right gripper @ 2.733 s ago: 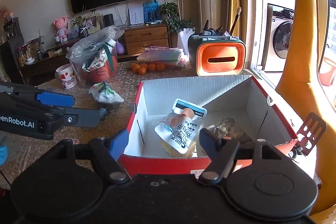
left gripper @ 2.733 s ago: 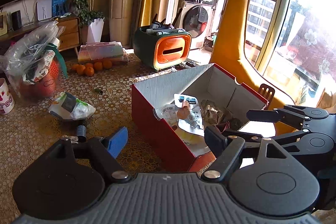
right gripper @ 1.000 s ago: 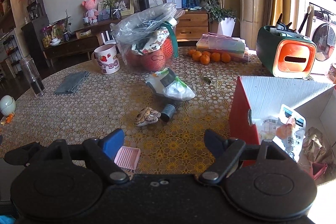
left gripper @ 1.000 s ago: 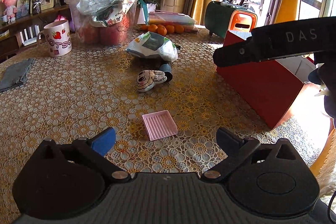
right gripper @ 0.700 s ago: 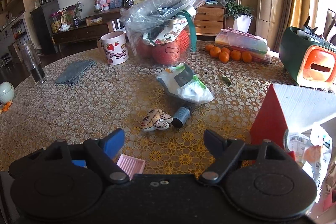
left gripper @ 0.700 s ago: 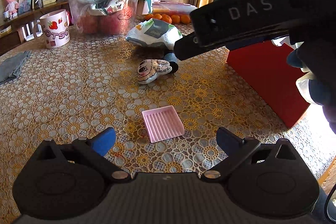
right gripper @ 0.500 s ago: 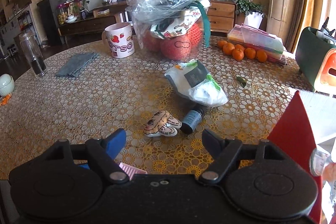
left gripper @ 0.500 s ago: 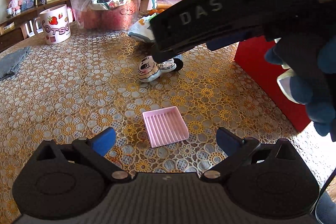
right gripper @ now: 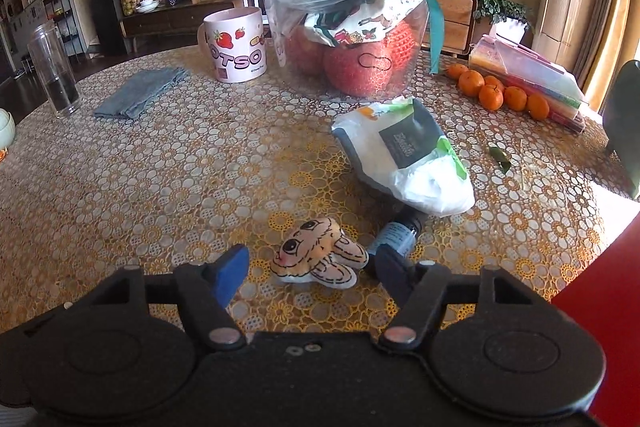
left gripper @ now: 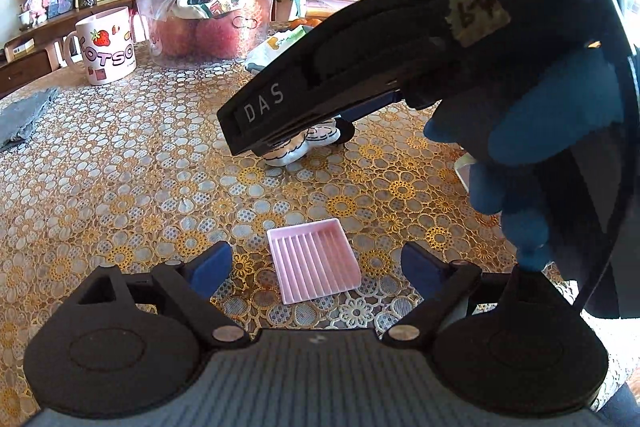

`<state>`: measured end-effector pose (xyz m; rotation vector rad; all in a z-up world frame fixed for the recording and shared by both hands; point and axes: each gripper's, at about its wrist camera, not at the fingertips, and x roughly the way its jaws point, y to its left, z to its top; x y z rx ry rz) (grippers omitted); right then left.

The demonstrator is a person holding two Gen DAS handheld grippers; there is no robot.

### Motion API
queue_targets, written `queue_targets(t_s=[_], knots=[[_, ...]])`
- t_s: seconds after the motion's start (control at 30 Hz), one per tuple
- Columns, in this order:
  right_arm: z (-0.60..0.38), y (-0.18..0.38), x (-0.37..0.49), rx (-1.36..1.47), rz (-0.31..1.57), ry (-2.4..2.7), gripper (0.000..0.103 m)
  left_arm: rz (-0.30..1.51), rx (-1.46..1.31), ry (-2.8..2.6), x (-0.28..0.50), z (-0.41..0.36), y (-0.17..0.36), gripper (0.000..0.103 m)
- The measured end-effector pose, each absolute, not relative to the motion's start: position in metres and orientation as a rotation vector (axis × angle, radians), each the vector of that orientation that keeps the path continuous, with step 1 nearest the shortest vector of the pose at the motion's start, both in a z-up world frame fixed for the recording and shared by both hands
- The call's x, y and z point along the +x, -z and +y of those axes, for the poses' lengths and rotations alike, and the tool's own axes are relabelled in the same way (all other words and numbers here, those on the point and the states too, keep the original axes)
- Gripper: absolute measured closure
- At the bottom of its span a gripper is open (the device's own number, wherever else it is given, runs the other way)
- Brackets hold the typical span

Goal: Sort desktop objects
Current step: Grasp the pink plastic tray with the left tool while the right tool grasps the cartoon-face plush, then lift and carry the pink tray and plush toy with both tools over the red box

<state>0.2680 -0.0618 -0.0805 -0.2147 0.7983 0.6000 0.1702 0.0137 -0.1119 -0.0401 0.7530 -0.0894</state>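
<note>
My left gripper (left gripper: 316, 263) is open, and a pink ridged tray (left gripper: 314, 261) lies flat on the tablecloth between its fingertips. My right gripper (right gripper: 312, 269) is open, with a small plush animal toy (right gripper: 316, 253) on the table between its fingertips. A small dark bottle (right gripper: 396, 233) lies just right of the toy. A white and grey pouch (right gripper: 404, 151) lies behind it. In the left wrist view the right gripper's body (left gripper: 360, 67) and a blue-gloved hand (left gripper: 540, 147) cover most of the toy (left gripper: 296, 149).
A red box corner (right gripper: 600, 307) stands at the right. Farther back are a strawberry mug (right gripper: 236, 45), a clear bag of red fruit (right gripper: 352, 27), several oranges (right gripper: 496, 91), a folded grey cloth (right gripper: 140, 93) and a glass (right gripper: 54, 71).
Both grippers left the red box and swung left over the table. The left lowered around the pink tray. The right came down around the plush toy, crossing the left wrist view.
</note>
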Motion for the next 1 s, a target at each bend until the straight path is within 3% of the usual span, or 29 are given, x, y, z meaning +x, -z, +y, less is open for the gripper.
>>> queue_targets(t_s=[0.13, 0.23, 0.47, 0.73, 1.0], knots=[[-0.055, 0.084, 0.270, -0.243, 0.797, -0.610, 0.033, 0.746, -0.023, 0.076, 0.169, 0.013, 0.111, 0.025], [-0.047, 0.085, 0.270, -0.272, 0.797, -0.622, 0.039, 0.740, -0.001, 0.070, 0.169, 0.012, 0.111, 0.033], [-0.038, 0.095, 0.271, -0.301, 0.835, -0.620, 0.047, 0.720, 0.030, 0.069, 0.166, 0.010, 0.113, 0.039], [-0.038, 0.096, 0.272, -0.295, 0.834, -0.602, 0.052, 0.704, 0.023, 0.064, 0.164, 0.013, 0.112, 0.059], [-0.041, 0.092, 0.268, -0.271, 0.830, -0.598, 0.053, 0.703, 0.006, 0.067, 0.162, 0.016, 0.111, 0.062]])
